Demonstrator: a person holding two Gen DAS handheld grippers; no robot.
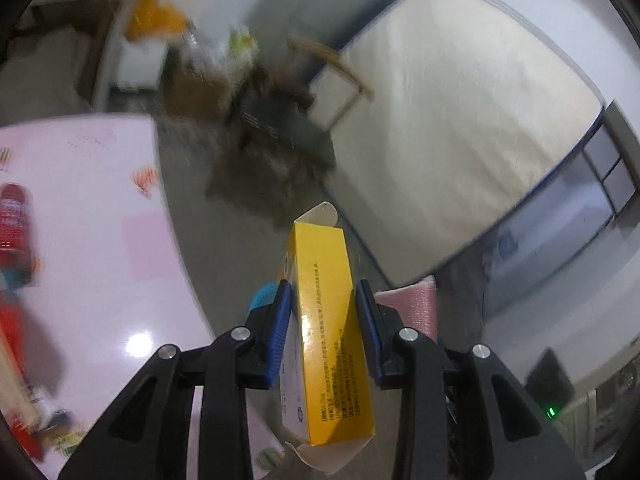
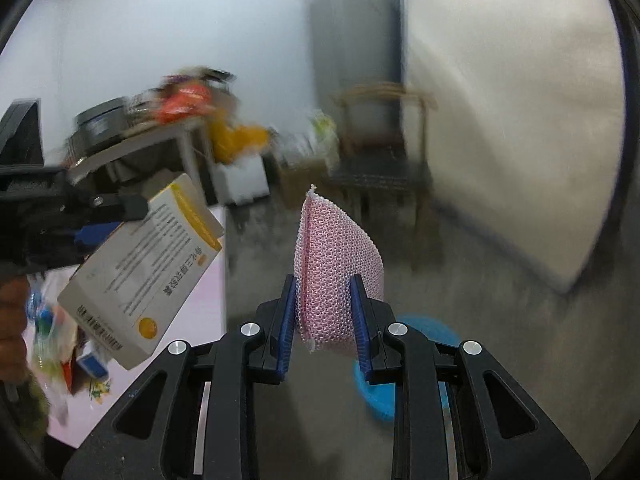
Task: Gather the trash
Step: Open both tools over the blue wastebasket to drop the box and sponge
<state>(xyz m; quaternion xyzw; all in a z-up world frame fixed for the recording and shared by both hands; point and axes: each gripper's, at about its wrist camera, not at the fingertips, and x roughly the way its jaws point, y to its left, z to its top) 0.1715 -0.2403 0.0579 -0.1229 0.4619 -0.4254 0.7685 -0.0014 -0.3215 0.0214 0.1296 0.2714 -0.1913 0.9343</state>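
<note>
My left gripper is shut on a yellow and white carton with its end flaps open; its blue pads press the carton's sides. The same carton shows at the left of the right wrist view, held in the left gripper above the pink table. My right gripper is shut on a pink mesh scouring sponge that stands upright between the pads. An edge of that sponge shows just right of the left gripper. A blue bin sits on the floor below the right gripper.
A pink table with a red bottle and wrappers lies left. A pale mattress leans on the right. A wooden chair, boxes and a cluttered desk stand further back on the grey floor.
</note>
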